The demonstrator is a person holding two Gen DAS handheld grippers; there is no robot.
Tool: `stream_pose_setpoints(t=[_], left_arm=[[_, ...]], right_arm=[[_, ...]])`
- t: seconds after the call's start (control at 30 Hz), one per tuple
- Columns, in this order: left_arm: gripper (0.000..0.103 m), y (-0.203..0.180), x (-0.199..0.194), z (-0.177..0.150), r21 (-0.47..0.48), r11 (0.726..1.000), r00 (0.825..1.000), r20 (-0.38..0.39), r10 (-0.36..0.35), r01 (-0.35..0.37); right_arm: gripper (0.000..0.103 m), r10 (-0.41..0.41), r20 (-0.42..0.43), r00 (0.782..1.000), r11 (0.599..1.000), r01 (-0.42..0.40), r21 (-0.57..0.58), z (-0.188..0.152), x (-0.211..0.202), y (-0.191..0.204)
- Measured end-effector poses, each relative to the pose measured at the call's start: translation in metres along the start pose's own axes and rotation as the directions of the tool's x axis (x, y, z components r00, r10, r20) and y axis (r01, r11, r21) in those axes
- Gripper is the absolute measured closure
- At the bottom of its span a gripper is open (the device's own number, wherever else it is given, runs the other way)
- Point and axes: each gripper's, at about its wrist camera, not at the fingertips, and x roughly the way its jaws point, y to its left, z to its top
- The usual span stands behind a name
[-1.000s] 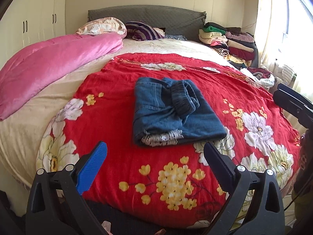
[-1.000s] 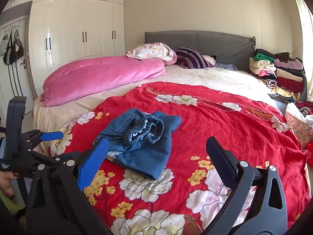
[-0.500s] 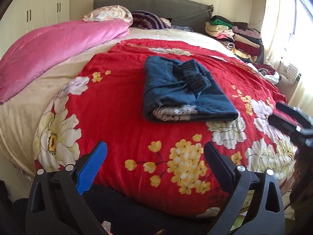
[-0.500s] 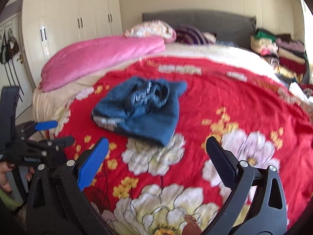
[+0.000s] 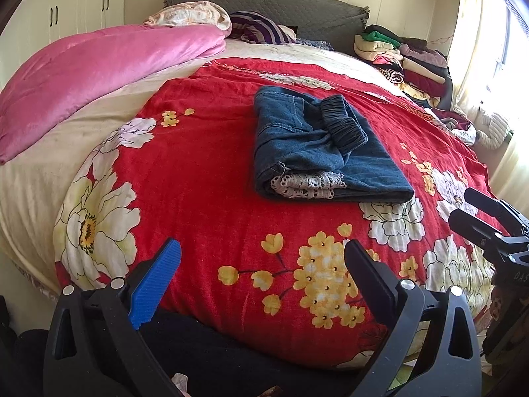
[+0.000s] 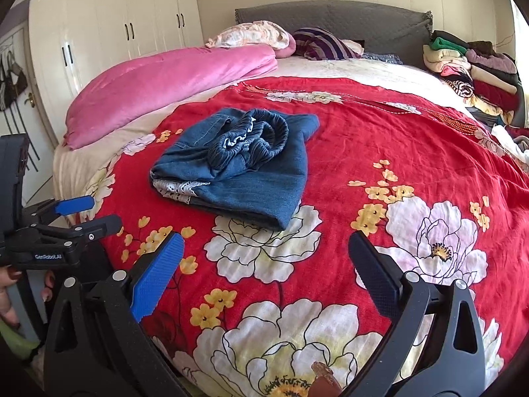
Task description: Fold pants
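- A bed (image 5: 39,178) under a red flowered blanket (image 5: 205,152).
- The pants (image 5: 317,155) lie folded in a denim bundle mid-blanket, waistband on top, lace hem showing.
- Both cameras sit closer to them than a second ago.
- Left gripper (image 5: 261,268) and right gripper (image 6: 264,258): fingers wide apart, holding nothing, short of the pants.

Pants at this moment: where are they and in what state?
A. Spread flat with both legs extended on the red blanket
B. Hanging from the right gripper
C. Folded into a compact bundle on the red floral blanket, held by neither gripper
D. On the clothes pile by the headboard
C: the pants lie folded on the red floral blanket, while the left gripper and right gripper are open and apart from them.
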Motion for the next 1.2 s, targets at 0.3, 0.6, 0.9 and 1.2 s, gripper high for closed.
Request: stream_pose_setpoints(t=[0.3, 0.6, 0.9, 1.2], left_arm=[[0.004, 0.0002, 0.0007, 0.0, -0.002, 1.0, 1.0, -0.003, 0.014, -0.014], [0.004, 0.0015, 0.0008, 0.0007, -0.006, 1.0, 1.0, -0.011, 0.02, -0.02], [0.004, 0.0019, -0.0005, 0.0012, -0.009, 1.0, 1.0, -0.015, 0.012, -0.012], [0.004, 0.0013, -0.0023, 0.0011, -0.006, 1.0, 1.0, -0.015, 0.017, -0.017]], right_arm=[[0.009, 0.003, 0.002, 1.0, 1.0, -0.003, -0.003, 0.0002, -0.0009, 0.0004], [0.009, 0.001, 0.007, 1.0, 1.0, -0.001, 0.0, 0.0014, -0.0031, 0.0002], [0.009, -0.004, 0.011, 1.0, 1.0, 0.004, -0.008, 0.0034, -0.0061, 0.0017], [0.009, -0.011, 0.016, 1.0, 1.0, 0.011, -0.011, 0.0042, -0.0099, 0.0038]])
